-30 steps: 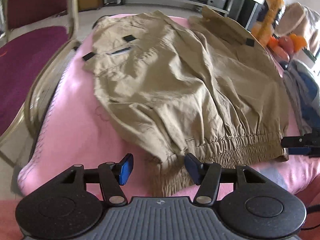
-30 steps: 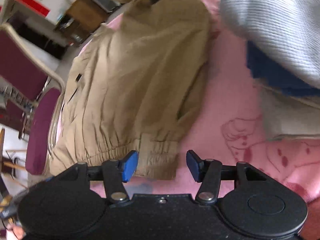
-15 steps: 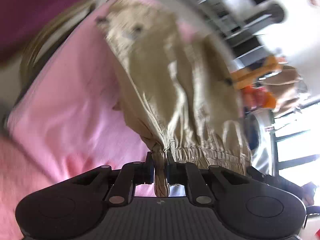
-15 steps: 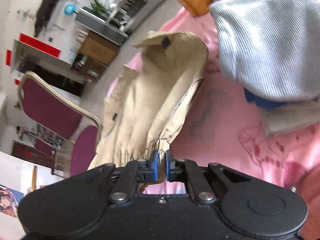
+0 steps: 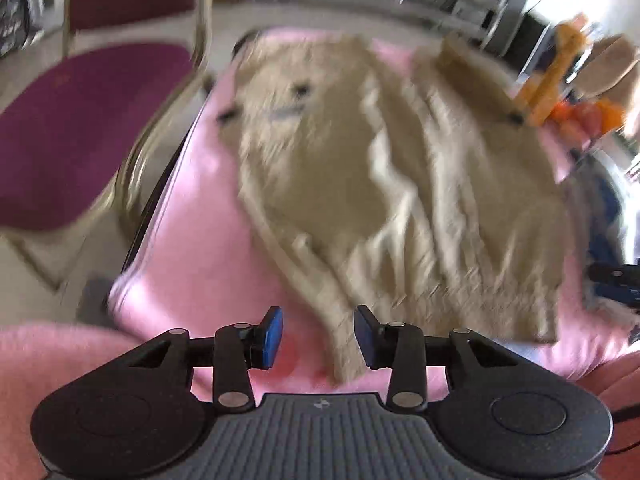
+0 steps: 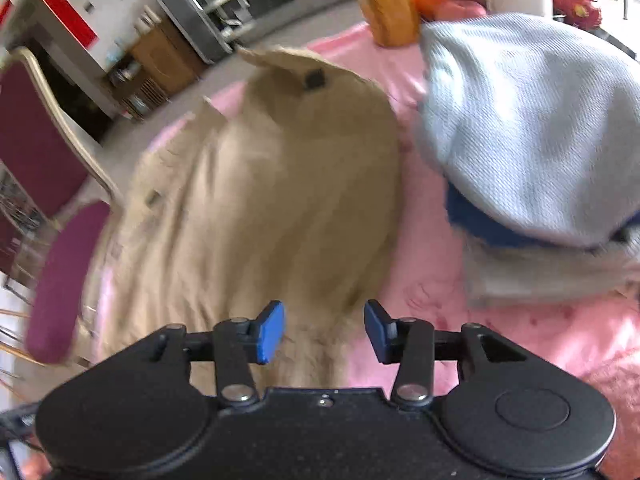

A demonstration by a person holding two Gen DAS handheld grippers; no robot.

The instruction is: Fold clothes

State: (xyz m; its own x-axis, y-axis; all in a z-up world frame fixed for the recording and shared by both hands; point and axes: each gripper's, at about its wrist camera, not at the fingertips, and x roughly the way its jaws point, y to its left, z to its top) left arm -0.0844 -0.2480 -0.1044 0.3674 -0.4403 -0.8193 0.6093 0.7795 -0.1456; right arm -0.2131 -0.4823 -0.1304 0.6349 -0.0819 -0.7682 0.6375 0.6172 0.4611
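While opening: my left jaws (image 5: 318, 334) and right jaws (image 6: 324, 332) straddle the hem, gripping nothing.
Khaki jacket (image 5: 384, 184): flat on pink desk (image 5: 200, 240), hem at near edge.
Technique: I'd regrip both hem corners evenly, fold away.

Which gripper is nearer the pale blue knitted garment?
Right. The right gripper is just beside the pale blue knitted garment, at the jacket hem's near corner. The left gripper is at the far corner.
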